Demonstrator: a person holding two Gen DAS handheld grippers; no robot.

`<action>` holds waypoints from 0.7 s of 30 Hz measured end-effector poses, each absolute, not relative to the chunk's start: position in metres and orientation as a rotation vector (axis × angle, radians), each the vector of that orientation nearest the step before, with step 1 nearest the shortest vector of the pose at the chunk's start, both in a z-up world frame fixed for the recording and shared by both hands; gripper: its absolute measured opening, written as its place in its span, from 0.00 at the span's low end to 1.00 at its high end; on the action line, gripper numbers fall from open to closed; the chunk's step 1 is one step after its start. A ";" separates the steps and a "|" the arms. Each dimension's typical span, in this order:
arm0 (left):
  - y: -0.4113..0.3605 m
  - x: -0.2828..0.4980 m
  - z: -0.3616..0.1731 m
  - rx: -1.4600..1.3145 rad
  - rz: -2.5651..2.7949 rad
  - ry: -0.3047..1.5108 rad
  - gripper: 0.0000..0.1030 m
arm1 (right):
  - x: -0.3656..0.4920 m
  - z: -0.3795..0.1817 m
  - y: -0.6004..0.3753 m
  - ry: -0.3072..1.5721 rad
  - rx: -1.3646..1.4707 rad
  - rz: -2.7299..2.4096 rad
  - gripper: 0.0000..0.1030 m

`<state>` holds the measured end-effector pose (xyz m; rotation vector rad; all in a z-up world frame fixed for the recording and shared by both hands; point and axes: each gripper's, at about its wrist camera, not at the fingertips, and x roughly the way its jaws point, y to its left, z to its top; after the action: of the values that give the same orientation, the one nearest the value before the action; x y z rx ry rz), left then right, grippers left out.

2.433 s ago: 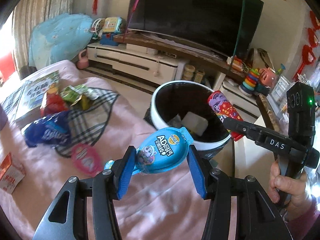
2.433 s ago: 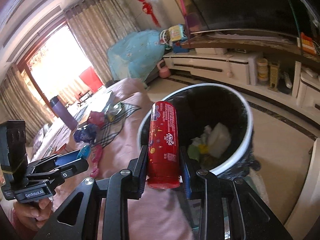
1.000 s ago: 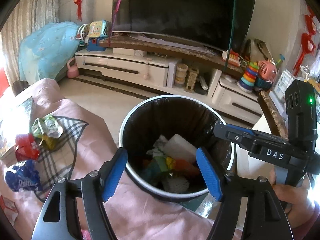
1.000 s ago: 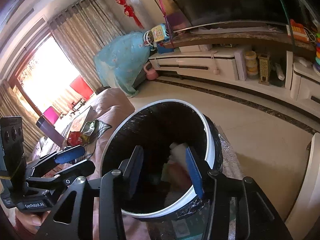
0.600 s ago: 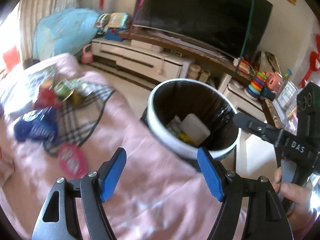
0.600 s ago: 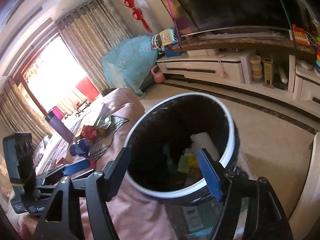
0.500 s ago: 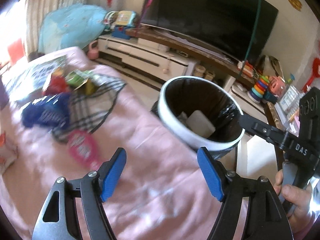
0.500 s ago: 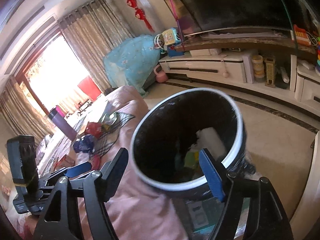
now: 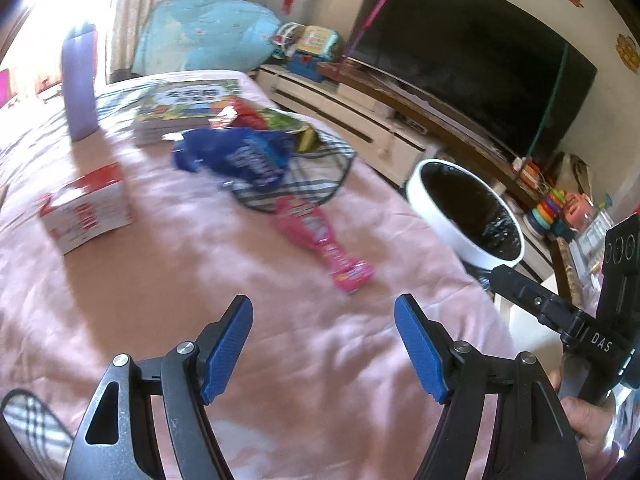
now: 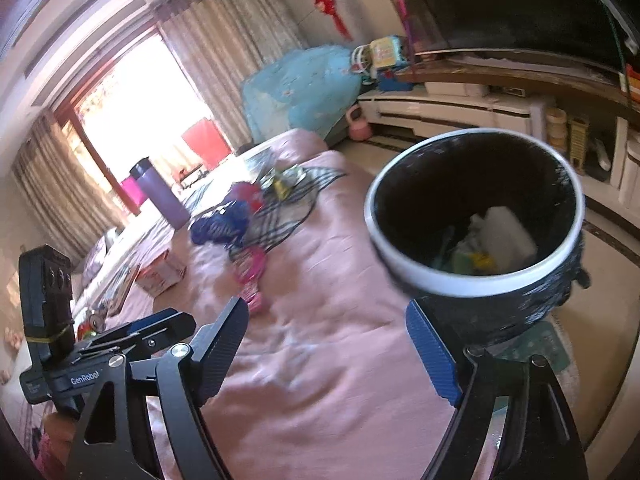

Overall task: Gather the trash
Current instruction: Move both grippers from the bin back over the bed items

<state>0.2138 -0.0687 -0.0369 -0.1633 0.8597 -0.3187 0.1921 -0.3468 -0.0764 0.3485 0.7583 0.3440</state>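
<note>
Left gripper (image 9: 323, 344): jaws spread wide, nothing between them, above pink cloth (image 9: 168, 288). Right gripper (image 10: 326, 344): jaws spread wide, holding nothing.

Trash on cloth, left view: pink wrapper (image 9: 320, 236) at 12 o'clock from left gripper; blue bag (image 9: 244, 156) beyond it at 11 o'clock, on checked cloth (image 9: 316, 176); red-and-white box (image 9: 86, 212) at 10 o'clock.

Bin (image 10: 472, 284), white rim, at 1 o'clock in right view, off cloth edge; scraps inside.
</note>
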 end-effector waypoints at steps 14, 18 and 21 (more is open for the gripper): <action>0.004 0.190 -0.035 -0.215 -0.203 0.836 0.71 | 0.191 -0.076 -0.283 0.773 0.245 0.412 0.80; 0.018 0.199 -0.037 -0.189 -0.212 0.854 0.74 | 0.196 -0.077 -0.271 0.781 0.226 0.424 0.80; 0.028 0.206 -0.034 -0.132 -0.190 0.850 0.74 | 0.201 -0.078 -0.261 0.792 0.206 0.433 0.80</action>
<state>0.2063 0.0275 -0.0340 -0.1320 0.8496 -0.1903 0.2010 -0.2611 -0.0782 0.2060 0.7920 0.4329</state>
